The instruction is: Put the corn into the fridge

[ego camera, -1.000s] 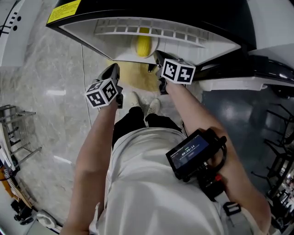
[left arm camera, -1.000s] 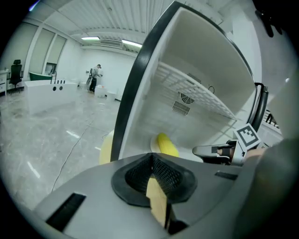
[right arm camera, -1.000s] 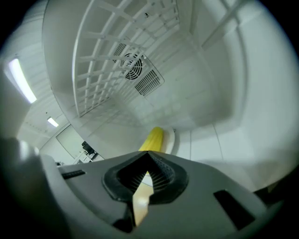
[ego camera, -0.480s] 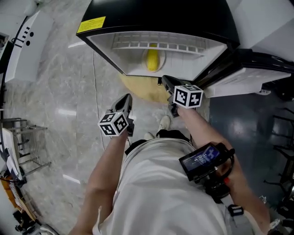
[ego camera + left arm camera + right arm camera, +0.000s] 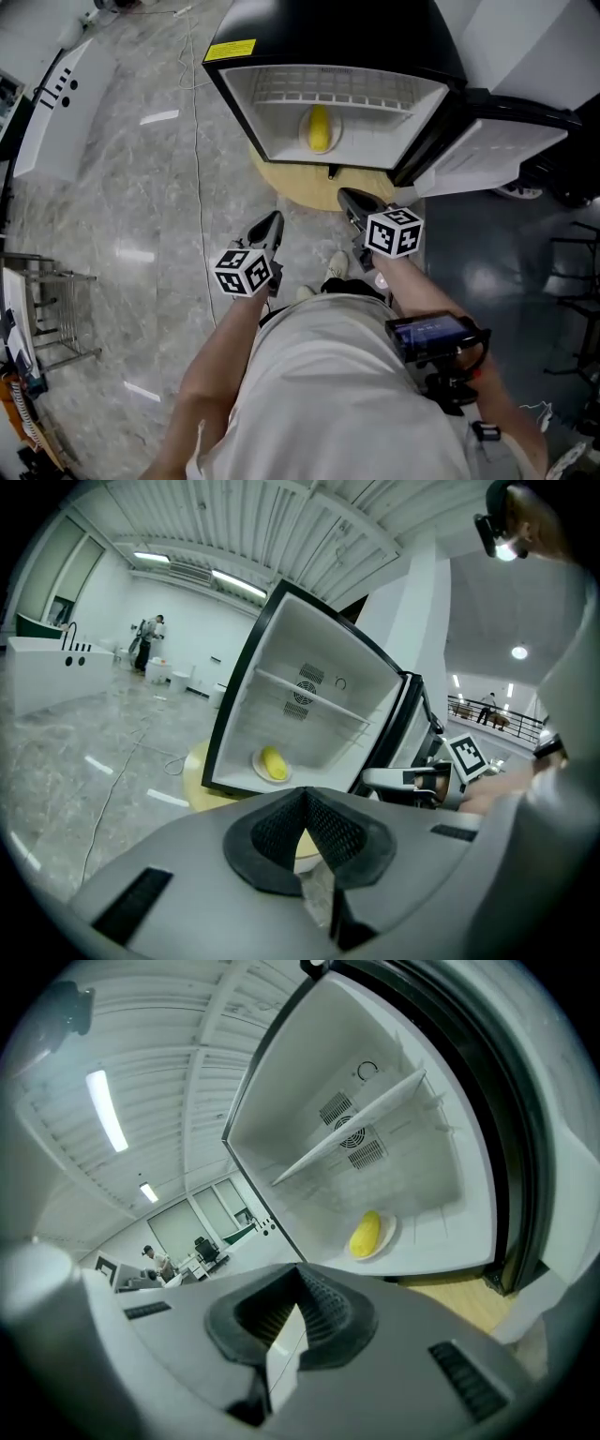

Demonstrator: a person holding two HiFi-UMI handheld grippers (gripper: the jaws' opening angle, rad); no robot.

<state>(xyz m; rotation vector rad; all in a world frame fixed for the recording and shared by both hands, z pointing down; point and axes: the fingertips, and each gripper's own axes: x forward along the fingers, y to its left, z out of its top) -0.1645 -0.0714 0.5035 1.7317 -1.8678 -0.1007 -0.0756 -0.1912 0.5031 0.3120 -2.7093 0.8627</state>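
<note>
**Corn on its plate in the open fridge, both my claws shut and empty**

The corn (image 5: 319, 128) lies on a small white plate (image 5: 387, 1233) on the bottom of the open fridge (image 5: 281, 56), under the wire shelf (image 5: 328, 94). The fridge door (image 5: 487, 150) stands swung out at 3 o'clock of the cabinet.

My left claw (image 5: 272, 223) hovers over the marbled floor (image 5: 122, 206) in front of the fridge. Its jaws are pressed together with nothing between them. From it, the corn sits at about 1 o'clock, well apart.

My right claw (image 5: 349, 199) hangs just beside the fridge's front edge, above the round yellow base (image 5: 300, 183) under the fridge. Its jaws also meet at the tips and hold nothing. From it, the corn lies at about 11 o'clock, clearly apart.

In both claw views the corn shows beyond the closed tips, inside the white cabinet, touching neither claw.
</note>
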